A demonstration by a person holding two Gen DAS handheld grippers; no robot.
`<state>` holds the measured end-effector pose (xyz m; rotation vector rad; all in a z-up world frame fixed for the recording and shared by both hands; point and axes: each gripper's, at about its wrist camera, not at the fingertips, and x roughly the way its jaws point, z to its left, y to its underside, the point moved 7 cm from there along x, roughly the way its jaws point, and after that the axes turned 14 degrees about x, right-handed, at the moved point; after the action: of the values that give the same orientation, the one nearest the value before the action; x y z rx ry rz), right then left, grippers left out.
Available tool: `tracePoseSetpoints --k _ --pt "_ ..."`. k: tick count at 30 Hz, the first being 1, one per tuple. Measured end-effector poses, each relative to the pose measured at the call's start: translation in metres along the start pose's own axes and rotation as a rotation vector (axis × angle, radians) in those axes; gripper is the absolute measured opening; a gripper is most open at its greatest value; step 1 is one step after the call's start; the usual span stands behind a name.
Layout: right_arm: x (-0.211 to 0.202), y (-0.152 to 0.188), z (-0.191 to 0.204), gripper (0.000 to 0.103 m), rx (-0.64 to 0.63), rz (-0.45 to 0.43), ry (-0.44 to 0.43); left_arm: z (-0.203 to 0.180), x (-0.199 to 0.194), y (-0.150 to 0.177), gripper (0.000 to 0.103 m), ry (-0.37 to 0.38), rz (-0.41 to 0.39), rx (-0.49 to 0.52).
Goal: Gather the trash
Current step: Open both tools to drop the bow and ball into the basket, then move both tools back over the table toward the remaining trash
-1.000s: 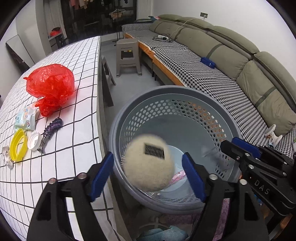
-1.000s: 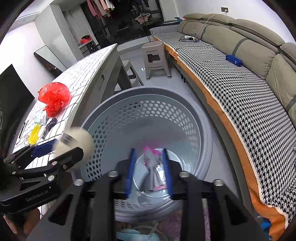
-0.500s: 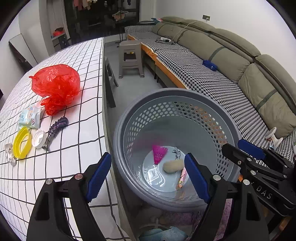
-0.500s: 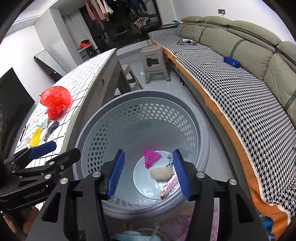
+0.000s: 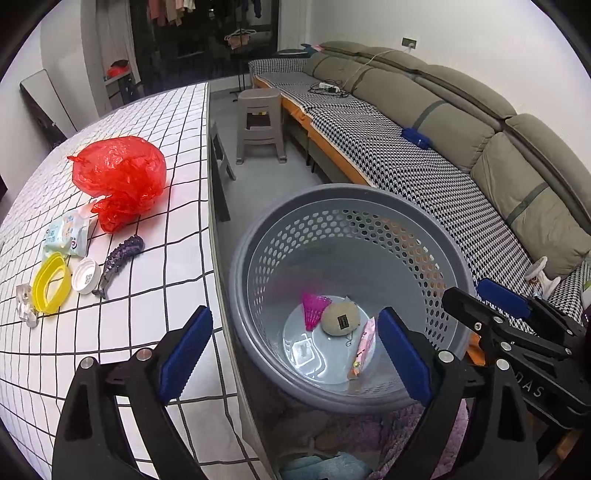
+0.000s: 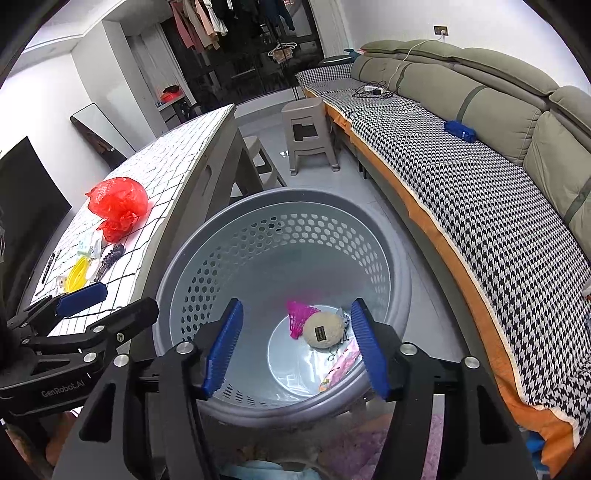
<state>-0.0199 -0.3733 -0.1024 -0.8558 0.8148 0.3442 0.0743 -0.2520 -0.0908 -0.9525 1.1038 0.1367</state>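
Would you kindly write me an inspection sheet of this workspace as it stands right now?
Surface: table with a white, black-gridded cloth.
Job's things: grey perforated basket beside the table holds a pink shuttlecock, a beige fuzzy ball and a pink wrapper.
Clutter: red plastic bag, wipes packet, yellow ring, white lid and purple toy on the table.
Grippers: left gripper and right gripper above the basket, jaws just opened wider, nothing between them.
Cables: power strip with cord on the sofa.
Surroundings: grey stool, hanging clothes.
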Motion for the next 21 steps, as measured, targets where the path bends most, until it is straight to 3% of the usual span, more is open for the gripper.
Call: tracePoseSetpoints --k 21 --pt "-0.042 0.015 0.024 0.063 -0.044 -0.076 0.007 0.016 -0.040 0.020 0.091 -0.009 -0.081 -0.034"
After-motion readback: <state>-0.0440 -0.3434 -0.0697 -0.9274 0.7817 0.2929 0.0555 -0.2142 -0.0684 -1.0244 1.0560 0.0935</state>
